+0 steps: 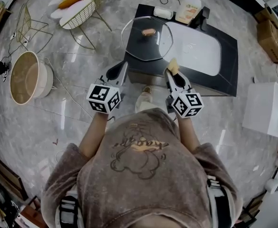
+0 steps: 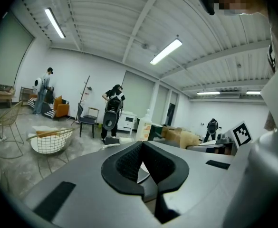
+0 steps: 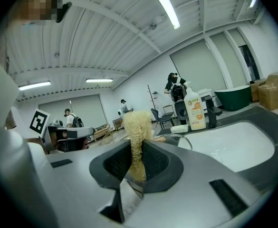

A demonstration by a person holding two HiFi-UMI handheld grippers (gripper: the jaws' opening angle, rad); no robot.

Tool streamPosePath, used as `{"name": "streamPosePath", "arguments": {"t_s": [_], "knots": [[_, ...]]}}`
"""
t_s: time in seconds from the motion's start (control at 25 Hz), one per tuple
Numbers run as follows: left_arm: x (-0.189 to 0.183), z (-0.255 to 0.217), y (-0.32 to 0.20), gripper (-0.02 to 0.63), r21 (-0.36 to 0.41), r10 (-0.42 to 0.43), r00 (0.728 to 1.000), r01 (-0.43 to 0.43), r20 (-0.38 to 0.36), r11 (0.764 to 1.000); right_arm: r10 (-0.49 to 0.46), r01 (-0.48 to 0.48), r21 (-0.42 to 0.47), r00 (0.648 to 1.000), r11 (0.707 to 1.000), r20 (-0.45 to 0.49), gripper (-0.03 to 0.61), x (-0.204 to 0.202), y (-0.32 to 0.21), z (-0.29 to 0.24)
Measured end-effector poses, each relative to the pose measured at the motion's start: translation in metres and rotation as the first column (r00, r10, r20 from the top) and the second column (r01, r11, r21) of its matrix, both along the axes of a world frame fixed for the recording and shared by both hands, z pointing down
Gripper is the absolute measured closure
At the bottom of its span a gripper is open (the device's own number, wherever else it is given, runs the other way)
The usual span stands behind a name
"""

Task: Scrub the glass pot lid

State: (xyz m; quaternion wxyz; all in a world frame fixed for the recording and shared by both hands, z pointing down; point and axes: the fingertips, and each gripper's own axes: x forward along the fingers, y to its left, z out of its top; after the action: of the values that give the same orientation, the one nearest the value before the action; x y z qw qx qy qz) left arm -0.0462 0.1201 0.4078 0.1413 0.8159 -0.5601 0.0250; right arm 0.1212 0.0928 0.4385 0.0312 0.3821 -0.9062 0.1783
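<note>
Under me spreads glossy grey marble floor (image 1: 215,127), a gold wire chair (image 1: 84,13) and a round tub (image 1: 27,77) to my left, cardboard boxes (image 1: 274,34) to my right. Strip lights (image 2: 166,51) glow on the ribbed white ceiling (image 2: 105,18).

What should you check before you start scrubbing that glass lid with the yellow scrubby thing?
1. Scrubber pinched firmly in the right tongs: ok.
2. Glass pot lid lying flat on the black counter, knob up: ok.
3. Left tongs ready to steady the lid: not ok, they are shut, empty and short of it.
4. Scrubber over the glass: not ok, it sits only at the lid's near edge.
5. Soap or water on the scrubber: cannot tell.
6. Soap bottle close by: ok, it stands at the back of the counter.
</note>
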Motion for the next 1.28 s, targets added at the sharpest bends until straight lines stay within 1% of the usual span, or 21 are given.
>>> {"name": "streamPosePath", "arguments": {"t_s": [0.36, 0.6, 0.76, 0.88, 1.04, 1.28], "knots": [[0.001, -0.011, -0.126, 0.595, -0.006, -0.051, 0.999, 0.05, -0.014, 0.999, -0.069, 0.069, -0.009, 0.998, 0.998, -0.006, 0.529, -0.001, -0.126, -0.011], [0.005, -0.017, -0.169, 0.595, 0.03, -0.032, 0.999, 0.032, -0.006, 0.999, -0.115, 0.115, -0.019, 0.993, 0.993, -0.006, 0.529, -0.008, -0.178, -0.007], [-0.001, -0.019, -0.188, 0.595, 0.036, -0.046, 0.999, 0.046, -0.008, 0.998, -0.12, 0.12, -0.028, 0.993, 0.992, 0.001, 0.529, -0.012, -0.197, -0.005], [-0.005, -0.022, -0.2, 0.595, 0.042, -0.036, 0.999, 0.036, -0.007, 0.998, -0.115, 0.115, -0.034, 0.993, 0.993, 0.0, 0.529, -0.015, -0.206, -0.004], [-0.007, -0.026, -0.215, 0.595, 0.048, 0.002, 1.0, -0.002, 0.001, 0.999, -0.095, 0.095, -0.028, 0.995, 0.995, 0.004, 0.529, -0.018, -0.216, -0.006], [-0.006, -0.034, -0.234, 0.595, 0.057, 0.086, 0.996, -0.087, 0.008, 0.995, -0.007, 0.007, -0.026, 1.0, 1.0, 0.019, 0.529, -0.016, -0.231, -0.012]]}}
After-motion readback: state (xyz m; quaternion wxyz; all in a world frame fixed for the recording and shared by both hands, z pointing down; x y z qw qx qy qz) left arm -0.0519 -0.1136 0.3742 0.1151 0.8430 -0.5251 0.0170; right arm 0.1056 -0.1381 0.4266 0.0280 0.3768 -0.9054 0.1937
